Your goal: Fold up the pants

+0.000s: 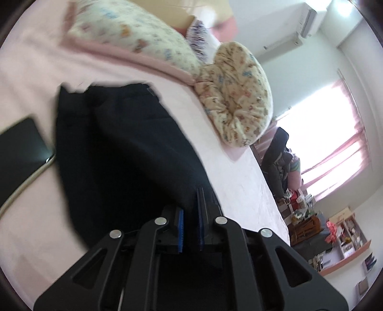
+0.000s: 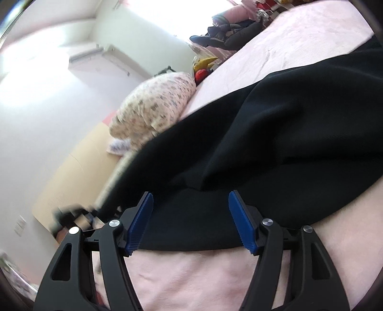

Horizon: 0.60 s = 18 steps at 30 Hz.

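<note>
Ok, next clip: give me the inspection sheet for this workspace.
Surface: pink bed sheet, lightly creased.
Job's things: black pants lying on the sheet, partly bunched.
Clutter: dark tablet beside the pants; patterned quilt rolled at the bed's edge.
Grippers: left gripper shut on pants fabric; right gripper open over the pants' edge, pads not pressing.
Cables: pale cable running from the tablet.
Surroundings: bright window with pink curtain; wall air conditioner; cluttered shelf.
</note>
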Each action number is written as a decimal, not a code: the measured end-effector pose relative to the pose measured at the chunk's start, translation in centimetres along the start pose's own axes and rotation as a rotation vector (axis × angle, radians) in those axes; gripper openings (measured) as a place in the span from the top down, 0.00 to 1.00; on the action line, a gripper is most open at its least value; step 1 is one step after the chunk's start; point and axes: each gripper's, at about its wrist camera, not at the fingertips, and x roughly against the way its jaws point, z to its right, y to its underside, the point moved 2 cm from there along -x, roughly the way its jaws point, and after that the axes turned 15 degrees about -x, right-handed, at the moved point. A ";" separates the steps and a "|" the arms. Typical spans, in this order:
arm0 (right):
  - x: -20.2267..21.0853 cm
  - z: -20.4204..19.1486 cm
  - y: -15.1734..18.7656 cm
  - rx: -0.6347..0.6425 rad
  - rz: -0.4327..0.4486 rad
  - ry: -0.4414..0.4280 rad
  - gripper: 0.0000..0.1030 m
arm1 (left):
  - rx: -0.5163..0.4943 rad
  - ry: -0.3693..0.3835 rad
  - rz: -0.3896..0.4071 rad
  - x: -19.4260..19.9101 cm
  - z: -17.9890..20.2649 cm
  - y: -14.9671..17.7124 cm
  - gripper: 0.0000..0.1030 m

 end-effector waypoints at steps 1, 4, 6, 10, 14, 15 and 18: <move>0.2 0.1 -0.2 -0.028 -0.006 -0.017 0.34 | 0.027 -0.010 0.013 0.1 -1.1 1.0 0.91; 0.5 0.3 -0.8 -0.148 -0.066 -0.054 0.34 | 0.050 -0.031 0.038 0.5 -3.5 3.2 0.91; 0.4 0.1 -0.9 -0.204 -0.101 -0.037 0.34 | 0.087 -0.031 0.002 -0.3 -4.6 3.9 0.91; -0.1 0.3 -0.9 -0.338 -0.102 0.005 0.38 | 0.036 -0.078 0.007 -0.4 -4.5 3.3 0.82; -1.9 0.2 -0.7 -0.408 -0.073 0.077 0.52 | 0.066 -0.099 0.043 0.4 -5.3 2.8 0.60; -2.8 0.0 -0.4 -0.411 -0.079 0.103 0.52 | 0.079 -0.098 0.043 0.6 -5.6 2.8 0.60; -4.7 -0.1 0.2 -0.420 -0.069 0.194 0.52 | 0.076 -0.108 0.043 0.7 -5.7 2.5 0.59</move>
